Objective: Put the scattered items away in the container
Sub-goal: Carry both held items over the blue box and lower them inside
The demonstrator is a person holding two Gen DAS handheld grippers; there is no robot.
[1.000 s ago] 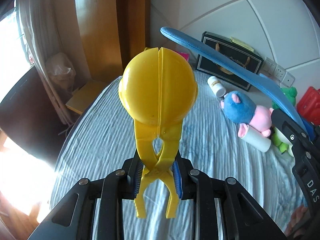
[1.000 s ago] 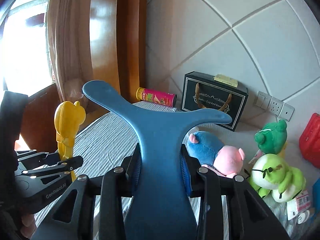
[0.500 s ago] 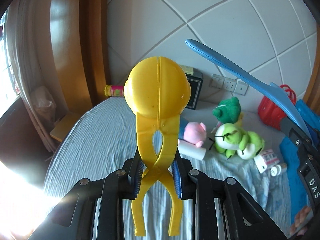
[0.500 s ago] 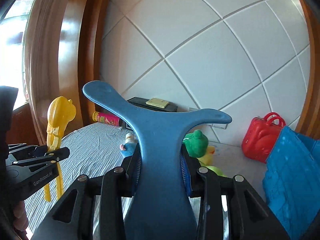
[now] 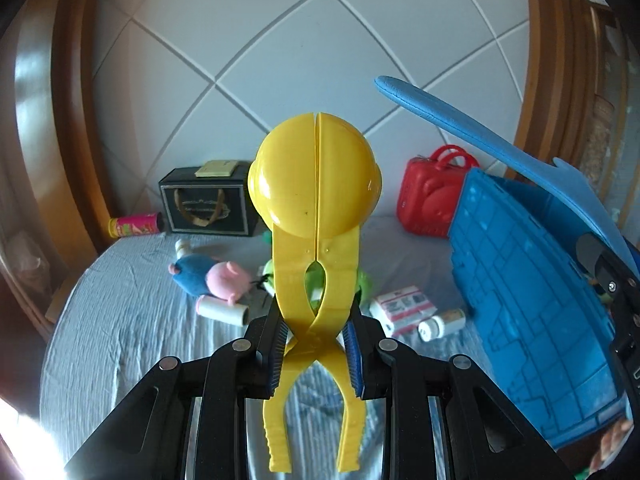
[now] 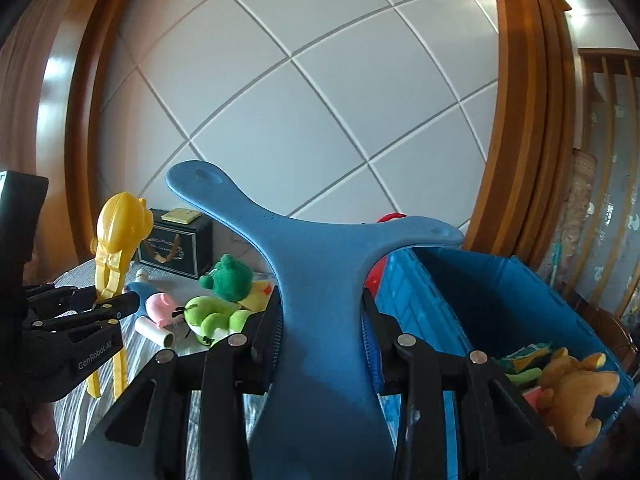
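My left gripper (image 5: 316, 332) is shut on a yellow snowball-maker tong (image 5: 316, 184), pads squeezing its crossed handles, its ball head standing upright above the bed. My right gripper (image 6: 322, 320) is shut on a flat blue three-armed foam boomerang (image 6: 316, 248), which also shows in the left wrist view as the blue boomerang (image 5: 480, 132) at upper right. The blue plastic crate (image 6: 480, 292) stands just right of the boomerang with a brown plush (image 6: 576, 384) and other items inside. In the left wrist view the crate's outer wall (image 5: 528, 304) fills the right side.
On the bed (image 5: 120, 320) lie a blue-and-pink pig plush (image 5: 212, 276), green plush toys (image 6: 224, 296), a white roll (image 5: 224, 310), a small packet (image 5: 404, 304), a pill bottle (image 5: 436, 326), a pink can (image 5: 134, 226), a black box (image 5: 208, 206) and a red case (image 5: 430, 200). A padded wall stands behind.
Both grippers swung right and rose with their toys still held. The blue crate has come into view at the right, and the window side has slid out of sight.
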